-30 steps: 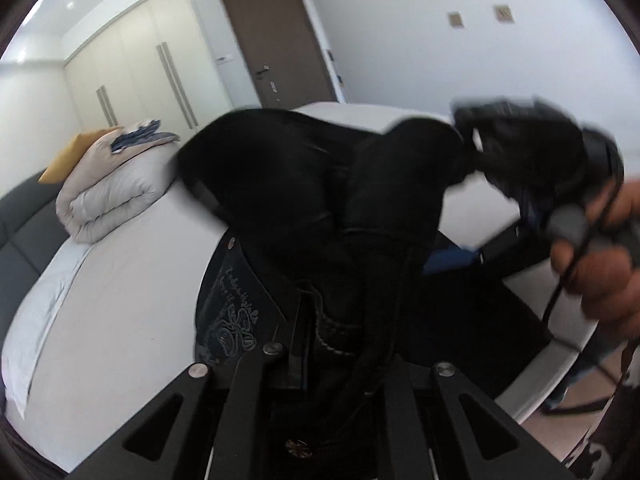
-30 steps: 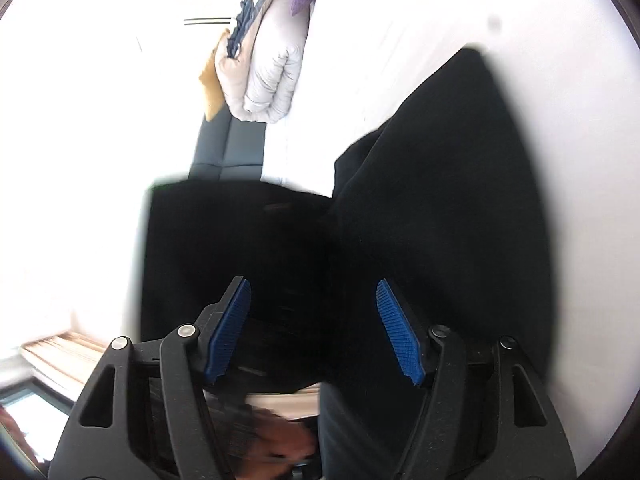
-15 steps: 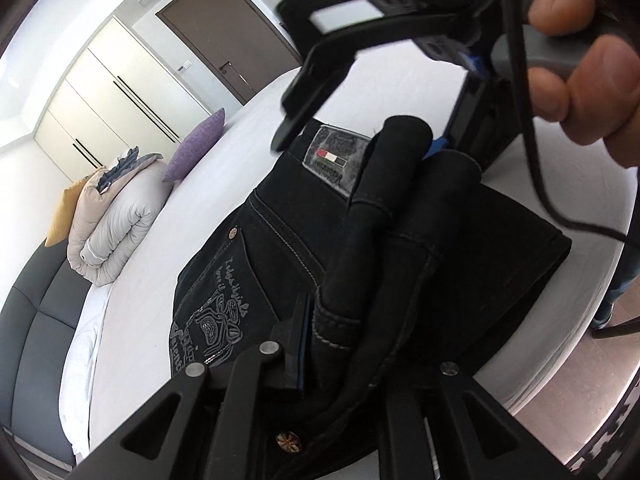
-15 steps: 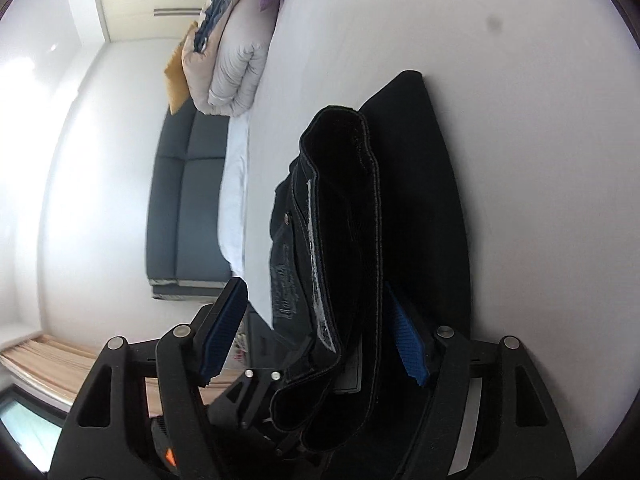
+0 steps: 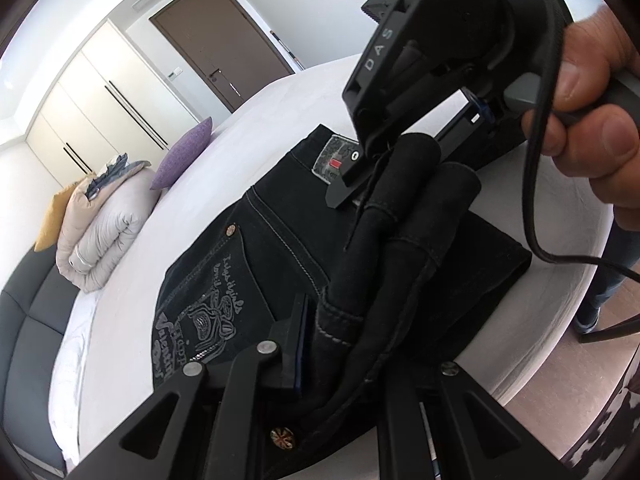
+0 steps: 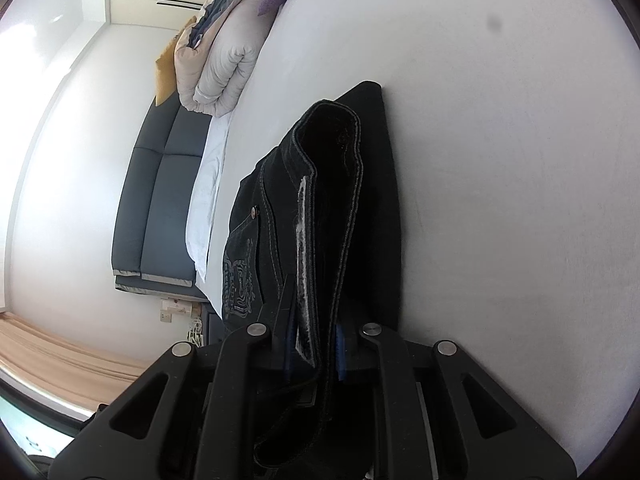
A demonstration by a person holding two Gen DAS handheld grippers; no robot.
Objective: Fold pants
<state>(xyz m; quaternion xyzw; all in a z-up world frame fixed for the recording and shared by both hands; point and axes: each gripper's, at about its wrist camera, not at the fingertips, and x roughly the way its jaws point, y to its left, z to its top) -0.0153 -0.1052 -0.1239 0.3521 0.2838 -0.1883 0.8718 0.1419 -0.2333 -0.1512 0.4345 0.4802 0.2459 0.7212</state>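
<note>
Black jeans [image 5: 256,264] with an embroidered back pocket lie folded on the white bed [image 5: 132,280] near its edge. My left gripper [image 5: 340,352] is shut on a bunched fold of the jeans at the waistband. My right gripper [image 6: 314,348] is shut on the folded waistband edge of the jeans [image 6: 332,184], with its blue pads pressed against the cloth. In the left wrist view the right gripper [image 5: 404,160] reaches in from the upper right, held by a hand [image 5: 592,120].
A rolled grey duvet [image 5: 104,232], a purple cushion [image 5: 184,152] and a yellow pillow [image 5: 50,224] lie at the far side of the bed. A dark headboard [image 6: 160,200] runs along it. Wardrobes and a brown door [image 5: 224,48] stand behind. The floor [image 5: 580,392] lies beyond the bed edge.
My right gripper has closed from open onto the waistband fold. The jeans came down from mid-air onto the bed. The left gripper has kept its hold.
</note>
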